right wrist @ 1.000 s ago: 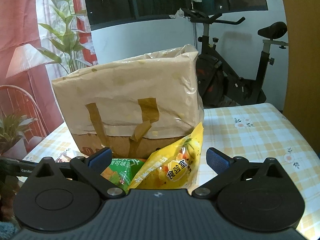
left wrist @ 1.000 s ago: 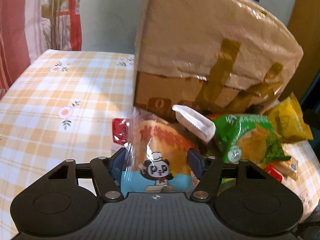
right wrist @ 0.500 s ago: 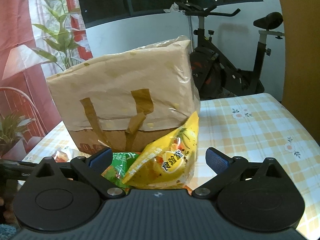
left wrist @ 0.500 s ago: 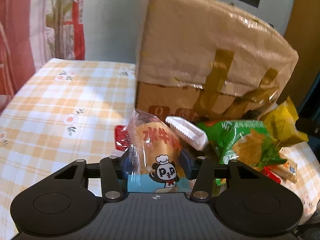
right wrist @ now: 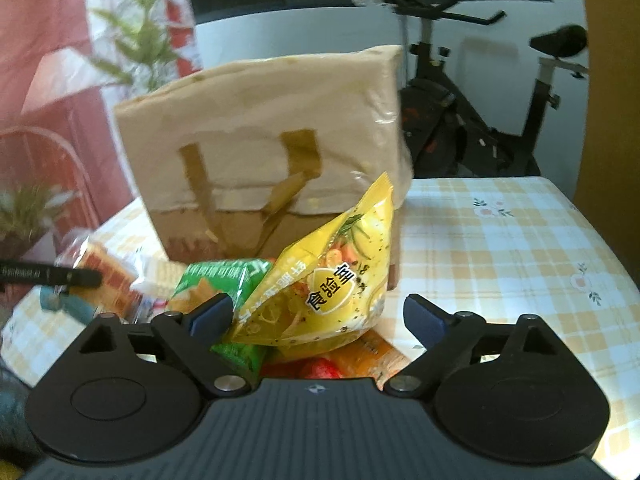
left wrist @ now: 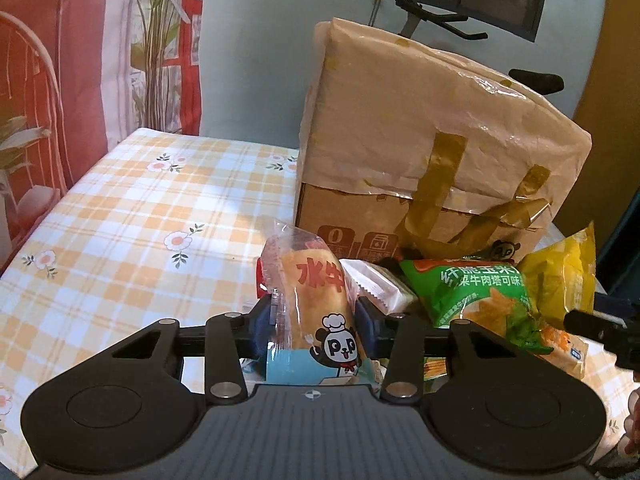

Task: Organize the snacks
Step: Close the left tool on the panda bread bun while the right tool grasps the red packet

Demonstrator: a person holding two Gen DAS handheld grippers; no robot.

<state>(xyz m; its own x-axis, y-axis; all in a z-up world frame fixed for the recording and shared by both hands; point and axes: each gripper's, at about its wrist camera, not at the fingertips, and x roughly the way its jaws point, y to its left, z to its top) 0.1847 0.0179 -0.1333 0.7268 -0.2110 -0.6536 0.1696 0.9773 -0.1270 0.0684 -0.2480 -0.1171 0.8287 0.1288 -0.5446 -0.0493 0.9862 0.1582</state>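
My left gripper point(left wrist: 315, 316) is shut on a clear-wrapped bread snack with a panda label point(left wrist: 316, 292), held upright. Behind it stands a tan bag with brown handles point(left wrist: 420, 136). A white wafer pack point(left wrist: 380, 284), a green chip bag point(left wrist: 476, 296) and a yellow snack bag point(left wrist: 564, 272) lie in front of the bag. My right gripper point(right wrist: 318, 314) is open, its jaws on either side of the yellow snack bag point(right wrist: 336, 276), which leans on the green chip bag point(right wrist: 216, 280). The tan bag point(right wrist: 260, 136) stands behind them.
The table has an orange-checked floral cloth point(left wrist: 120, 224), bare to the left of the bag, and to the right in the right wrist view point(right wrist: 500, 240). An exercise bike point(right wrist: 480, 112) stands behind the table. Orange and red packets point(right wrist: 352, 356) lie under the yellow bag.
My left gripper has closed on the panda bread snack and lifted it upright. My right gripper has moved closer over the yellow bag, staying open.
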